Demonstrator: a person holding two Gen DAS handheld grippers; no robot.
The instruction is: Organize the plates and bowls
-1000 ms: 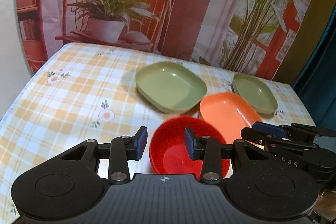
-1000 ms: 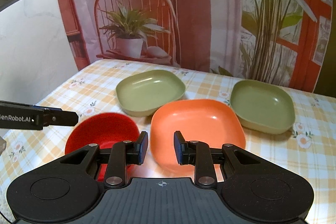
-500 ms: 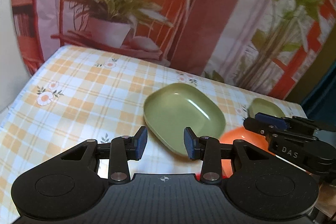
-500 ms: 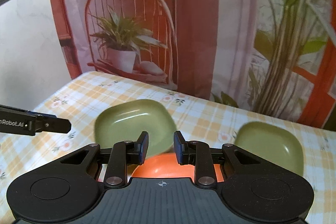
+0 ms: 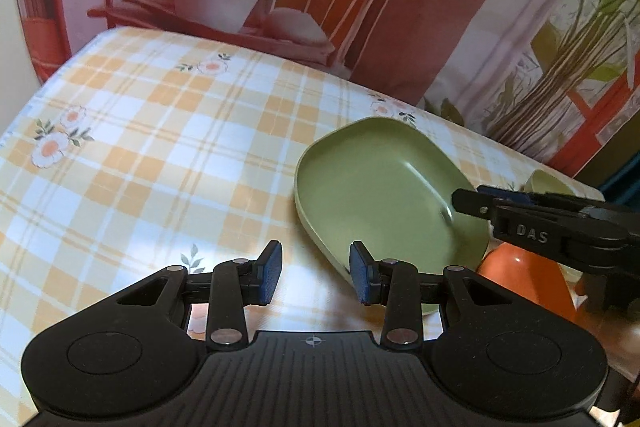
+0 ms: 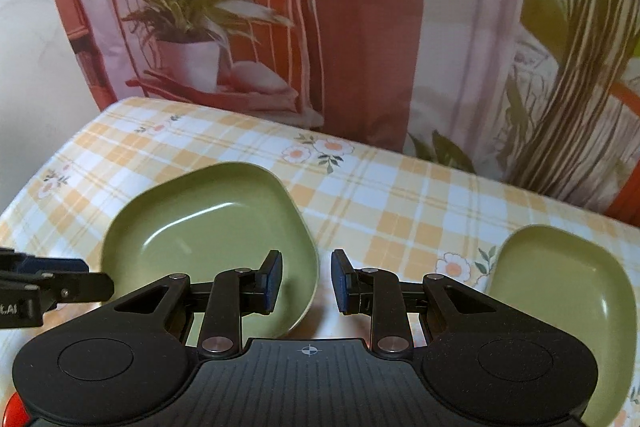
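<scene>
Bench (image 5: 140, 147) has loads of open checkered room toward its left edge. Big green plate (image 6: 208, 227) sits mid-bench, second green plate (image 6: 560, 291) near the right edge. Looks like approach stage: left tongs (image 5: 316, 277) and right tongs (image 6: 307, 281) both open, empty. Next move, probably grabbing a rim.

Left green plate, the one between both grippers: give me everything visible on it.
The left green plate is olive green, a rounded square with a raised rim and shallow flat well, glossy like plastic or melamine, with light glints inside. It is empty and sits flat on the checked tablecloth. The left gripper and right gripper are both open near its front edge, neither gripping it. In the left wrist view its near right corner meets the orange plate; contact is unclear.
</scene>
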